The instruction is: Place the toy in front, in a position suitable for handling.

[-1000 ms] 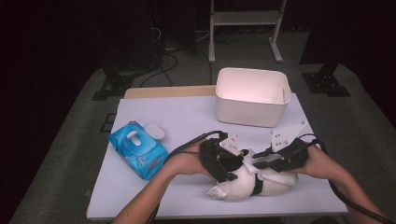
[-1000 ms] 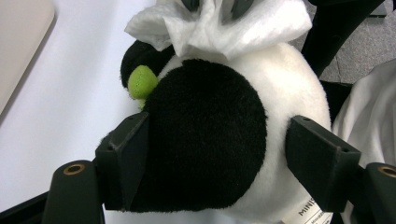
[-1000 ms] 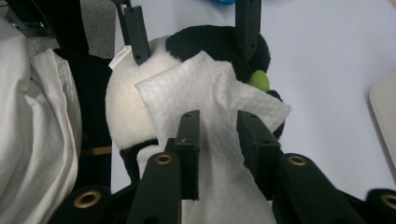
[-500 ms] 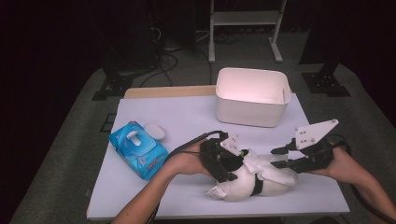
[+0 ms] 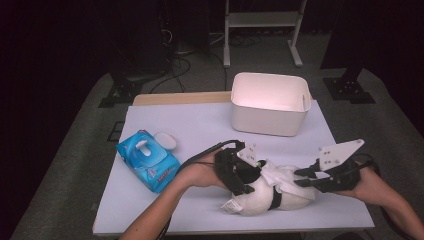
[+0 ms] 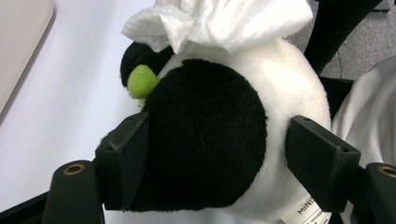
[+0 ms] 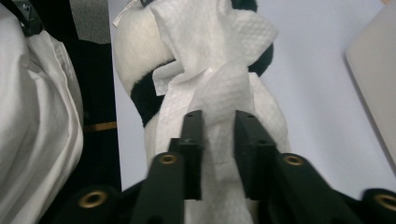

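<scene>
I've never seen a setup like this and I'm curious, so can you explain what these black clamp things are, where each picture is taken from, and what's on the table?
A person sits at a white table and holds a hand-operated clamp tool in each hand. One picture looks down from above; the other two come from small cameras riding on each tool, looking along its black jaws.

The left gripper grips a black-and-white plush toy, with one jaw on each side of it. The right gripper pinches a white wipe that is draped over the toy, as if to clean it.

Also on the table are a blue pack of wipes, with its lid open, and an empty white bin at the far side.
</scene>
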The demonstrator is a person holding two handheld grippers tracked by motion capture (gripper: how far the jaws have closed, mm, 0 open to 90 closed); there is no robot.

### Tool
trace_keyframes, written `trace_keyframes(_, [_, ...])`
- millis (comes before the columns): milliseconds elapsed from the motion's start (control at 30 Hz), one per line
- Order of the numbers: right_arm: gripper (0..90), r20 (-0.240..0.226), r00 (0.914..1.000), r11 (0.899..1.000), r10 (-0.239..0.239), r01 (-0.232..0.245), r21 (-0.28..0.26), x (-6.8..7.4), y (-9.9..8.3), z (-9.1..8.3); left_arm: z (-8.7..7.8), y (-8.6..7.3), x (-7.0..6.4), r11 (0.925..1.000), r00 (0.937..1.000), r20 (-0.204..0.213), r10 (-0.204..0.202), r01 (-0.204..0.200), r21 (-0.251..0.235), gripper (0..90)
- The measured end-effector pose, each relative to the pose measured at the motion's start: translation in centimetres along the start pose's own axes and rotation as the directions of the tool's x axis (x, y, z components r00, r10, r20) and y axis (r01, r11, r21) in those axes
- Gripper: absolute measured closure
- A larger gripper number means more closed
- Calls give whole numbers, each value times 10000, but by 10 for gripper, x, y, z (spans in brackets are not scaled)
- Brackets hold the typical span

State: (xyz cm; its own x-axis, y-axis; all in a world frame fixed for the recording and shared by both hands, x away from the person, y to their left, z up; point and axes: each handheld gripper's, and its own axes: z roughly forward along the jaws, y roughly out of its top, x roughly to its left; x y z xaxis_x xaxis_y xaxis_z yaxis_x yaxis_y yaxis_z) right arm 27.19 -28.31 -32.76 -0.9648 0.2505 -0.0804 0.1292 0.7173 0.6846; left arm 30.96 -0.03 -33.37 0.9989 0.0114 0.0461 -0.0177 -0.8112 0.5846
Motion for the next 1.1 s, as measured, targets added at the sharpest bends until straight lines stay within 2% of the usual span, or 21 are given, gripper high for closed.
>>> trace_keyframes(33, [820, -26, 9999, 9999, -108, 108, -5, 0, 1, 5, 0, 0, 0, 10000, 10000, -24, -27, 27, -12, 246])
trace_keyframes(67, [857, -68, 9998, 9998, -162, 161, -128, -1, 2, 7, 0, 0, 1, 10000, 10000, -10, -14, 14, -10, 245])
trace_keyframes(167, [867, -145, 9996, 9992, -228, 223, -317, -3, 10, 9, 0, 0, 1, 10000, 10000, -1, -13, 13, -25, 246])
trace_keyframes(333, [867, -278, 9973, 9972, -679, 670, -326, -3, 30, 17, 0, 1, -1, 10000, 10000, -26, 50, -50, -13, 246])
trace_keyframes(500, [862, -726, 9933, 9946, -903, 862, -574, -5, 49, 33, 0, 1, -1, 10000, 9999, -52, 94, -94, 11, 245])
trace_keyframes(600, [816, -975, 9927, 9964, -707, 657, -535, -7, 54, 41, 0, 0, -2, 10000, 10000, -27, 67, -67, -7, 245])
trace_keyframes(667, [756, -1035, 9934, 9967, -493, 422, -698, -11, 55, 43, 0, 0, -2, 10000, 10000, -20, 97, -97, -11, 245])
trace_keyframes(800, [695, -1572, 9876, 9976, -53, -56, -685, -15, 57, 46, 1, 2, -3, 9997, 9997, -26, 246, -246, 67, 245])
trace_keyframes(900, [688, -1845, 9828, 9985, 87, -185, -511, -17, 58, 50, 1, 3, -4, 9997, 9996, -162, 244, -242, 69, 246])
trace_keyframes(1033, [692, -1835, 9829, 9998, 147, -174, -132, -16, 61, 56, 3, 3, -4, 9996, 9995, -157, 260, -260, 52, 246])
trace_keyframes(1100, [728, -1763, 9843, 9999, 74, -49, 142, -13, 61, 60, 3, 2, -4, 9995, 9995, -151, 294, -294, 63, 245])
